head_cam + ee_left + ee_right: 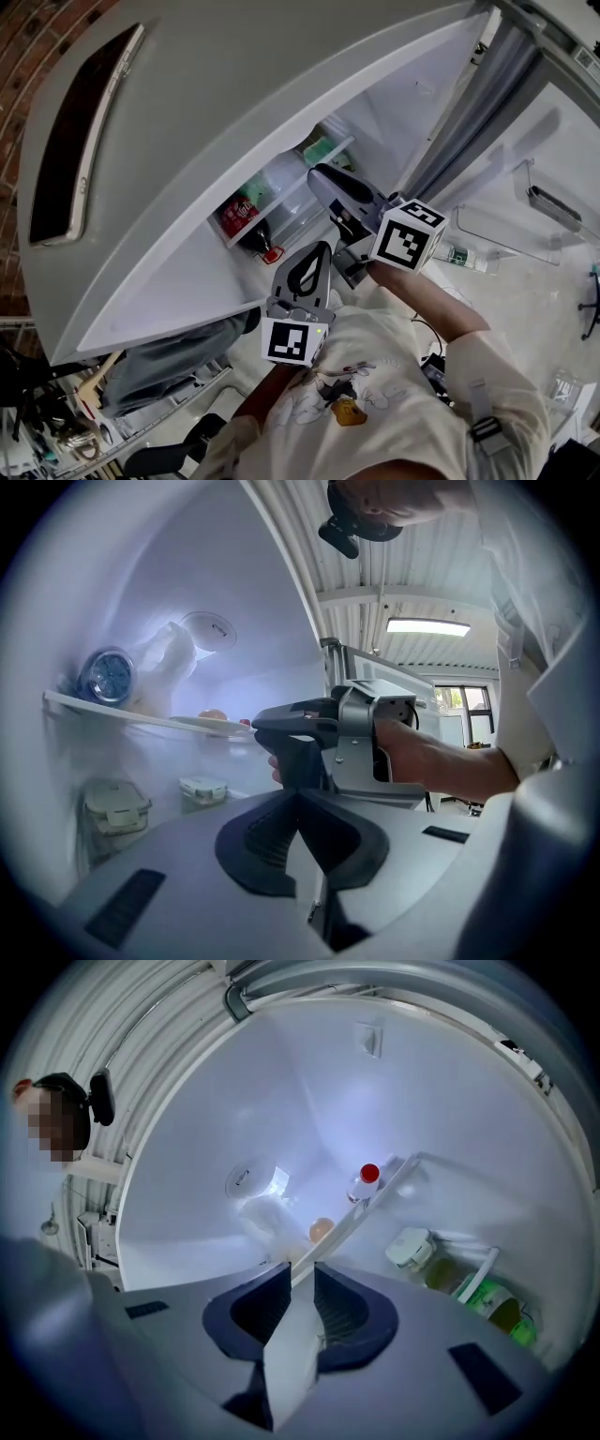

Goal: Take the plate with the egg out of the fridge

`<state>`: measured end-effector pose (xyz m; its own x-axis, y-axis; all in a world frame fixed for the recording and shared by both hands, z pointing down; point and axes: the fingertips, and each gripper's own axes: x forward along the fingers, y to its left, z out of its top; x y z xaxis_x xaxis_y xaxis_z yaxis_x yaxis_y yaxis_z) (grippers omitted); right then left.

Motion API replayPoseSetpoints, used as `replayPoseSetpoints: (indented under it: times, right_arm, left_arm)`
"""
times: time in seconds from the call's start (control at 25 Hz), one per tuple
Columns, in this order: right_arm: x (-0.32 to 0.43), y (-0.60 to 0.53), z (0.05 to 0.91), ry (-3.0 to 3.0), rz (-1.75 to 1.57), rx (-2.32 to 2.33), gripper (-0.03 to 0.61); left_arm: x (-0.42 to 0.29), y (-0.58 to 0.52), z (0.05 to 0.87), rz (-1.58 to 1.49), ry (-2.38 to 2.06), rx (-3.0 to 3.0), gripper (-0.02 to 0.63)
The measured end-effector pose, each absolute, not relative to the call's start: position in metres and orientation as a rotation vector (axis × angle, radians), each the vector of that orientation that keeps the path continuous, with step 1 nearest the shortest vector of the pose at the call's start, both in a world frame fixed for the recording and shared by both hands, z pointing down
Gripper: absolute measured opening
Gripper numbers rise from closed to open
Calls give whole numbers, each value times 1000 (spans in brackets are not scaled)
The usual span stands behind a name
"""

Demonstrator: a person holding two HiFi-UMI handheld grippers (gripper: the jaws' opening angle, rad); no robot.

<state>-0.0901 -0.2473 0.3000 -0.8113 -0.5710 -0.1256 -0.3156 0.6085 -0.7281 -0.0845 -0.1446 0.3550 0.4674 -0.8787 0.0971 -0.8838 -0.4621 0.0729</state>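
Observation:
The white plate with the egg lies on a glass shelf inside the fridge. In the right gripper view the egg sits just past the jaws. My right gripper reaches into the fridge at shelf level, and the plate's white rim runs edge-on through the gap between its parted jaws. From the left gripper view, the right gripper has its tips at the plate's near edge. My left gripper hangs back below and behind it, shut and empty. In the head view both the left gripper and the right gripper are at the fridge opening.
A red-capped bottle and a white bag share the shelf. Lidded containers and a green bottle sit lower down. A cola bottle shows inside. The open door stands at right.

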Motion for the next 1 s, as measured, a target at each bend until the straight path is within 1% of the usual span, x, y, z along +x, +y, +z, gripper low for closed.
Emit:
replayPoseSetpoints:
  times: [0.52, 0.84, 1.0]
  right_arm:
    - [-97, -273, 305, 2345, -1210, -694, 91]
    - [-99, -286, 300, 2309, -1231, -675, 126]
    - [-99, -292, 302, 2245, -1300, -669, 129]
  left_arm:
    - [-94, -147, 351, 75, -1628, 2572, 8]
    - [-98, -146, 355, 87, -1643, 2549, 8]
    - [-100, -146, 355, 84, -1654, 2543, 8]
